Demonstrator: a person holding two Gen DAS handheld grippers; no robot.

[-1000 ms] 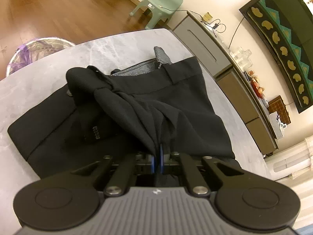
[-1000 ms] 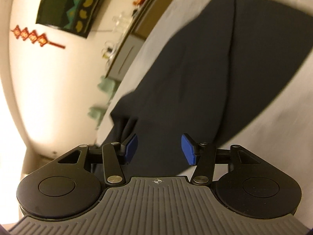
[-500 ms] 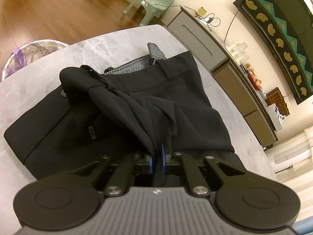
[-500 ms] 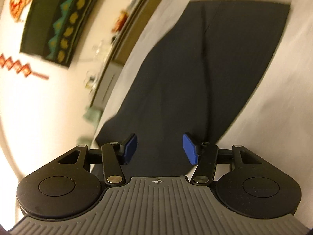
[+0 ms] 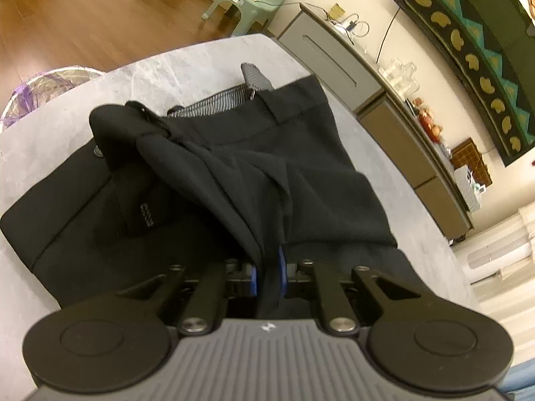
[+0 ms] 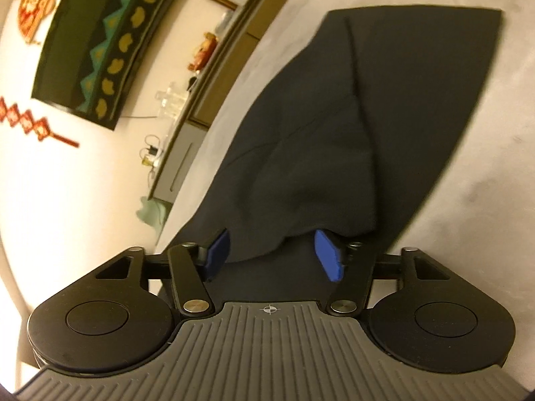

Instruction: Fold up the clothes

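Left gripper clamping trousers; right gripper standing open over the leg.

The black trousers [image 5: 301,180] are lying across the grey marble table [image 5: 187,67], with the waistband and its grey mesh lining [image 5: 217,105] sitting toward the far edge. The left gripper [image 5: 268,272] is pinching a raised ridge of the fabric, its blue pads pressing tight on either side of the fold. The right gripper [image 6: 272,255] is hanging with its jaws spread wide, a bulge of trouser leg [image 6: 367,117] sitting just ahead of and partly between the blue pads [image 6: 327,254]; whether they are touching the cloth cannot be told. A green chair [image 5: 254,0] and a long sideboard [image 5: 384,100] are standing beyond the table.
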